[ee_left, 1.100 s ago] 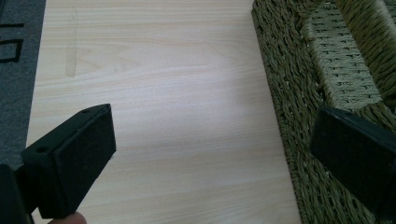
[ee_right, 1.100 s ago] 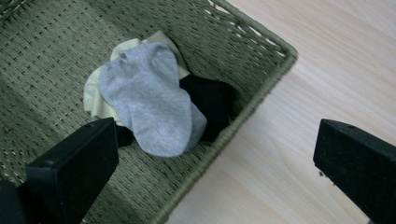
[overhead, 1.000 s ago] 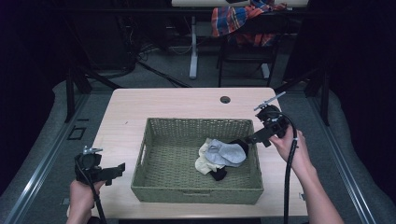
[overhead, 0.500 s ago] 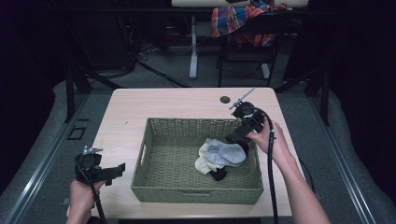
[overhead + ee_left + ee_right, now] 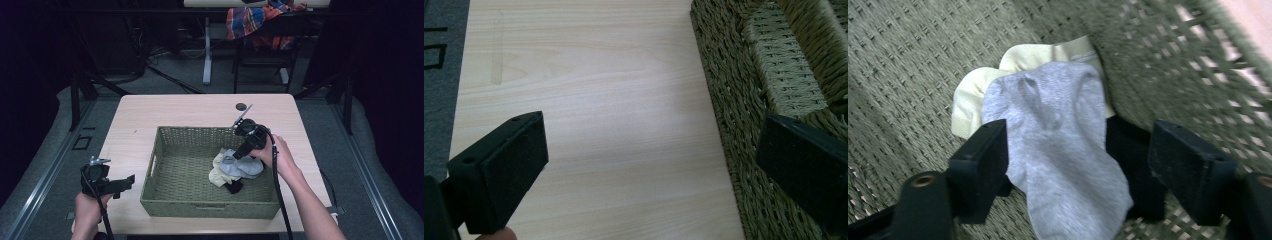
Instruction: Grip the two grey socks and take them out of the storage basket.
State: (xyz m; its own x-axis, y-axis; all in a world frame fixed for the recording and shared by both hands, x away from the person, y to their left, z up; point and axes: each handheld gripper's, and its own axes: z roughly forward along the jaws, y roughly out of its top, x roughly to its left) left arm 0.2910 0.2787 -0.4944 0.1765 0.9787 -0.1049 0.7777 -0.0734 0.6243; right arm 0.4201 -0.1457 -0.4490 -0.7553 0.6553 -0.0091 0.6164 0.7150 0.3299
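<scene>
Right tool, jaws apart and just been closing, straddles the grey sock in the wicker basket (centre frame); nothing lifted yet. Left tool open, idle.

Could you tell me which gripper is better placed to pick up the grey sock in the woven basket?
The right gripper. Its jaws, just closing, already straddle the grey fabric sock inside the green woven basket, not yet pressing it. The left gripper hovers open over the bare wooden table outside the basket wall.
</scene>
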